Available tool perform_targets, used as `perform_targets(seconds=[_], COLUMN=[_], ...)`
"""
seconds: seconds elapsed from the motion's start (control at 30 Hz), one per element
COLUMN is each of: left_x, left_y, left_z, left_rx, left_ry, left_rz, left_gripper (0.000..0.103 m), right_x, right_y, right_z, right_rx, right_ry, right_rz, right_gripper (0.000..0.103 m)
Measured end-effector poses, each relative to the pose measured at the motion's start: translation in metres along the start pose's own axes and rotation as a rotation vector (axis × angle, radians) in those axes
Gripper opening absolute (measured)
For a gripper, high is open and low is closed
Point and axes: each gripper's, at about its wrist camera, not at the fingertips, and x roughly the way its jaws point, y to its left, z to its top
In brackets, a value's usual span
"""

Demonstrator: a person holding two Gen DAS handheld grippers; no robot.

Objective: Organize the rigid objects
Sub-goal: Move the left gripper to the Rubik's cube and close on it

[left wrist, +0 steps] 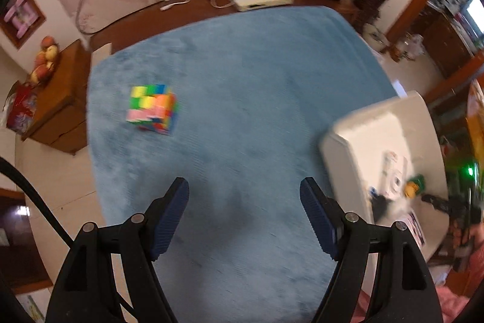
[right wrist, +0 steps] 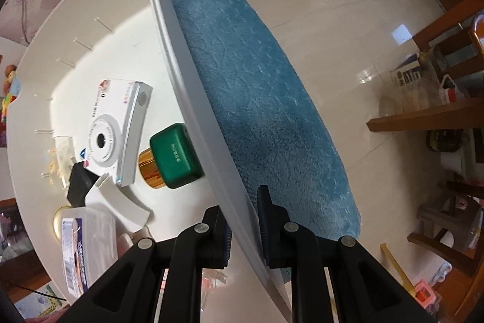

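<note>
A: Status, near to far?

B: Right tongs (right wrist: 244, 227) are clamped on the near wall of the white bin (right wrist: 169, 29), one finger inside, one outside. Left tongs (left wrist: 244, 212) stand wide, nothing between them, hovering over the blue mat (left wrist: 242, 80).

A: What's in the bin?

B: Nearest the clamped wall: a green box with a gold cap (right wrist: 177, 152). Beside it, further in, a white toy camera (right wrist: 116, 130). A black piece, a curved white part and a labelled packet lie at the bin's near end.

A: What's left outside?

B: Colour cube (left wrist: 151, 108), on the mat well away from the bin, far-left of the left tongs. Bin edge shows at that view's right. Left view is motion-blurred, so the cube's pose is rough.

A: Plan?

B: My read: cube is next. Hold the bin steady with the right tongs so it can't slide on the plush. Bring the left ones over the cube square to two flat faces, not corner-on, close firmly, lift clear, release low inside the bin. Risk: cube twisting if gripped off-centre.
</note>
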Motion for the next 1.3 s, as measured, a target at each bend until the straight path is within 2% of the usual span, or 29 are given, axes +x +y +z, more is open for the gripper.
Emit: perform_targets(seconds=[0.1,0.27,0.4,0.53,0.67,0.8,0.93,1.3], left_x=[0.005,0.022,0.049,0.074,0.099,0.117,0.131,0.160], left_y=[0.032,0.064,0.088,0.101,0.111,0.124,0.131,0.142], left_z=[0.017,0.041,0.056,0.065,0.071,0.074,0.074,0.070], left_rx=[-0.037,-0.063,-0.088,-0.109,-0.136,-0.195,-0.217,-0.293], left_ry=[-0.006,-0.017,0.021,0.062,0.107,0.141,0.155,0.185], left_rz=[0.022,0.064,0.068,0.049,0.062,0.028,0.022,-0.059], left_gripper=[0.079,0.079,0.079,0.079,0.079,0.079,0.079,0.078], right_x=[0.004,0.006,0.004,0.004,0.003,0.000,0.000,0.001], right_y=[0.002,0.006,0.012,0.012,0.018,0.025,0.026,0.031], right_z=[0.004,0.010,0.010,0.008,0.004,0.005,0.006,0.009], right_rx=[0.015,0.009,-0.001,-0.005,-0.009,0.001,0.011,0.008], right_ry=[0.010,0.008,-0.005,-0.002,0.000,0.000,0.002,0.005], right_rz=[-0.028,-0.063,-0.075,-0.083,-0.104,-0.127,-0.128,-0.142], right_gripper=[0.017,0.017,0.017,0.017,0.017,0.018,0.018,0.019])
